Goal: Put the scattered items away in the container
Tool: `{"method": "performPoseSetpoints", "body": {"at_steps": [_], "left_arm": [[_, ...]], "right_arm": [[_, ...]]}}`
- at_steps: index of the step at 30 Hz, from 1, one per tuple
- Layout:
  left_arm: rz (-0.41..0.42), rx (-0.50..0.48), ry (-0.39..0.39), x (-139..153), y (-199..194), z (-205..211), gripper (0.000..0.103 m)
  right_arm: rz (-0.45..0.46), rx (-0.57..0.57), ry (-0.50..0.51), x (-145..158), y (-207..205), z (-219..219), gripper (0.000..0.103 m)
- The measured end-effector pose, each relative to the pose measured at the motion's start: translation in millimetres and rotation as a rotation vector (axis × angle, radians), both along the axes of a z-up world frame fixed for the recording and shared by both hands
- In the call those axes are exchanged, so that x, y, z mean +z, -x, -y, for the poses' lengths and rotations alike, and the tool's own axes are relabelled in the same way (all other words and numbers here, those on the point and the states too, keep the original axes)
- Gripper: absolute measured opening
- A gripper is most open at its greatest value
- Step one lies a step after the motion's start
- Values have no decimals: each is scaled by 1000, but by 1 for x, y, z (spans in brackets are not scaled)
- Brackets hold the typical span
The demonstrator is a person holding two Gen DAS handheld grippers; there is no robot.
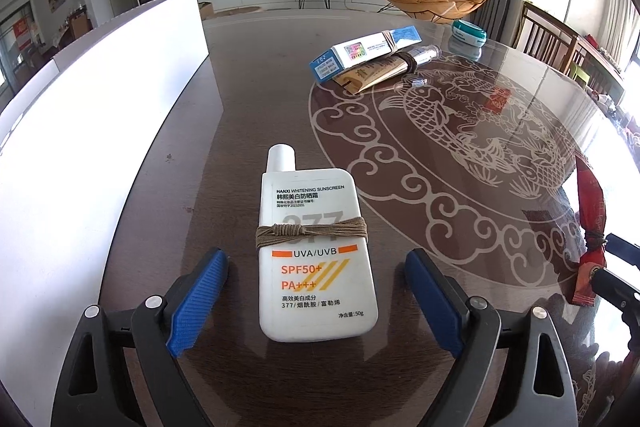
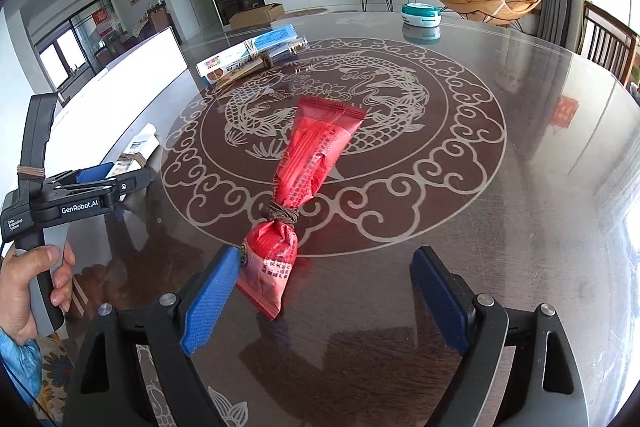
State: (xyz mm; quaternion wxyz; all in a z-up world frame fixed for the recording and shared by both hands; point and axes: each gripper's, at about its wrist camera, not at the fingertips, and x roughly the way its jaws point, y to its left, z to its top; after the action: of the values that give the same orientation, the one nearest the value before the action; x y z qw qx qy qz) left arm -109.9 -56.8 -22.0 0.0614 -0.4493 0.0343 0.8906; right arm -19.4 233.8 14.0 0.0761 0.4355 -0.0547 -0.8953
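Observation:
A white sunscreen bottle (image 1: 316, 287) with brown cord tied round its middle lies flat on the dark glass table (image 1: 260, 99). It sits between the blue pads of my left gripper (image 1: 316, 259), which is open, with a gap on each side. A red snack packet (image 2: 316, 151), cinched with cord, lies in front of my right gripper (image 2: 326, 253). That gripper is open too; the packet's near end rests by the left pad (image 2: 212, 295) and far from the right one. The white container (image 1: 100, 107) stands at the left.
A blue-and-white box tied to a brown tube (image 1: 368, 53) lies farther back on the table, and a teal round tin (image 2: 421, 14) sits near the far edge. A hand (image 2: 28, 291) holds the left gripper's handle. Wooden chairs (image 2: 612, 47) stand at the right.

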Motion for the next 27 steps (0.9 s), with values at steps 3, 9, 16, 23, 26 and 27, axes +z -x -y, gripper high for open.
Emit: {"method": "performPoseSetpoints", "body": {"at_steps": [3, 9, 16, 23, 26, 27], "left_arm": [[0, 0, -1, 0, 0, 0, 91], [2, -1, 1, 0, 0, 0, 93], [21, 1, 5, -3, 3, 0, 103], [25, 2, 5, -3, 4, 1, 103], [25, 2, 5, -3, 4, 1, 103], [25, 2, 5, -3, 4, 1, 103]], "right_arm": [[2, 10, -23, -1, 12, 14, 90], [23, 51, -161, -8, 29, 49, 97], [33, 59, -175, -11, 28, 50, 103], [32, 58, -176, -12, 28, 50, 103], [32, 59, -176, -12, 28, 49, 103], [32, 59, -176, -12, 28, 50, 103]]}}
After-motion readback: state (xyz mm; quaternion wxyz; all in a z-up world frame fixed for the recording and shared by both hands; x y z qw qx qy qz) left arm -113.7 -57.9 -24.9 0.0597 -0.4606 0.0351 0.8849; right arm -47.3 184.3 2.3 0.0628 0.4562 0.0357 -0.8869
